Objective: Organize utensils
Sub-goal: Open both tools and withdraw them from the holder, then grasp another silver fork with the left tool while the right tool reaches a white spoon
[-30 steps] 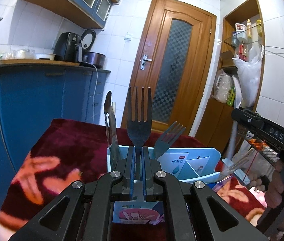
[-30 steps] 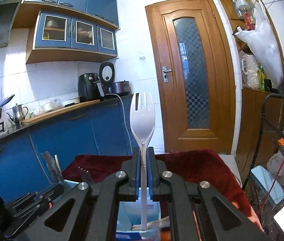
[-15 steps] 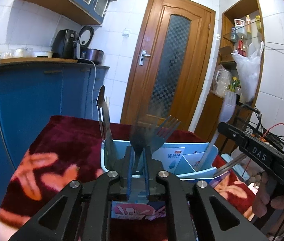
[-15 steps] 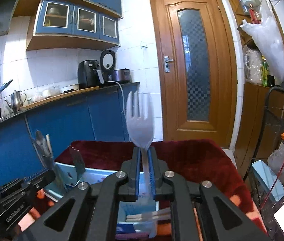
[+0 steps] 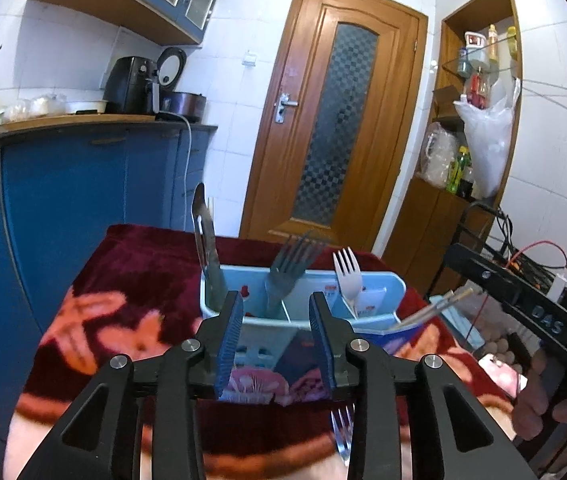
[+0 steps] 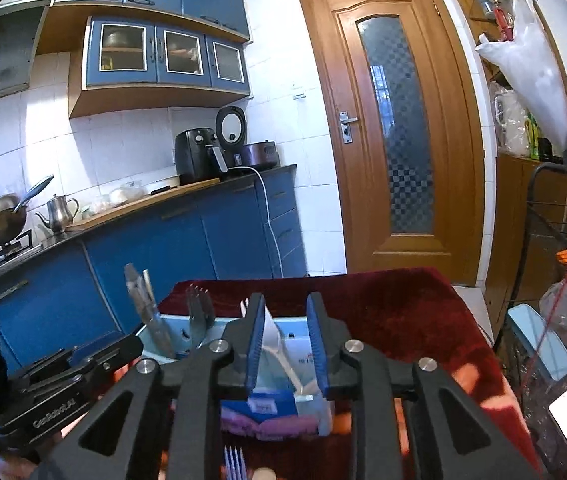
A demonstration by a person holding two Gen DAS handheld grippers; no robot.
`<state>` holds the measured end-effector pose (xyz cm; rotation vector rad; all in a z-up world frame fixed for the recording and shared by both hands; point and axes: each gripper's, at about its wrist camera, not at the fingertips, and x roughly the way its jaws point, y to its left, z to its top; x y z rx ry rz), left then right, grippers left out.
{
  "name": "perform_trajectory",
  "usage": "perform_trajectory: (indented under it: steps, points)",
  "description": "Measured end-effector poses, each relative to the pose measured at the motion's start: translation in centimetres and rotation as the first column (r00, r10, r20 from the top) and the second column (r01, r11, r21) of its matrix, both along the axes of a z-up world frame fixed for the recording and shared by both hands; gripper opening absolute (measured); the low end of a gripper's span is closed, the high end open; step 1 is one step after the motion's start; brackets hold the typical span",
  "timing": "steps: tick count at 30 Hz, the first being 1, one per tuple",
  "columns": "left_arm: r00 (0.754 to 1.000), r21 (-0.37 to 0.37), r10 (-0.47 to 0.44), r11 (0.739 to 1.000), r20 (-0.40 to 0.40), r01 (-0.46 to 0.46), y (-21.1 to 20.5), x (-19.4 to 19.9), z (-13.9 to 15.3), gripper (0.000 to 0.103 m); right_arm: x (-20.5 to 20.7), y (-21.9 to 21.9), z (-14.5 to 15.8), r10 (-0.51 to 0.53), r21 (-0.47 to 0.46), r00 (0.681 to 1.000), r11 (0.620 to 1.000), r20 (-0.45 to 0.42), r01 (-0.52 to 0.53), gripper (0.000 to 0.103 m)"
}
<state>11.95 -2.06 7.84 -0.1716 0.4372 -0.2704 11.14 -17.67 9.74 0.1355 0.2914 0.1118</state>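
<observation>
A pale blue plastic caddy with dividers sits on the plush red flowered surface. A dull metal fork leans in its middle slot, a white plastic fork just right of it. Both the left gripper and right gripper point slightly downward at the caddy, fingers opening, gripping nothing.

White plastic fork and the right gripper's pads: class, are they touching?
Cannot tell. The right wrist view shows the opening right gripper around the white plastic fork, near one pad.
</observation>
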Motion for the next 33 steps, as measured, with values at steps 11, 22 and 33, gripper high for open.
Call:
perform_trajectory:
  steps: [11,22,33]
  points:
    - [0.987,0.005,-0.034,0.999,-0.160,0.036,-0.8,-2.4,-1.6,0.036,-4.9,-1.2,-1.3,0.008,0.016,0.998,1.000,-0.060,-0.007,0.029]
    - [0.947,0.052,-0.091,0.992,-0.309,0.112,-3.9,-3.9,-4.5,0.036,-7.1,-3.0,-5.1,-0.008,0.044,0.982,0.999,-0.186,0.017,0.032]
    - [0.881,0.068,-0.124,0.982,-0.456,0.174,-6.7,-4.3,-6.9,0.036,-8.4,-4.8,-8.0,0.017,0.077,0.965,0.997,-0.262,0.003,0.039]
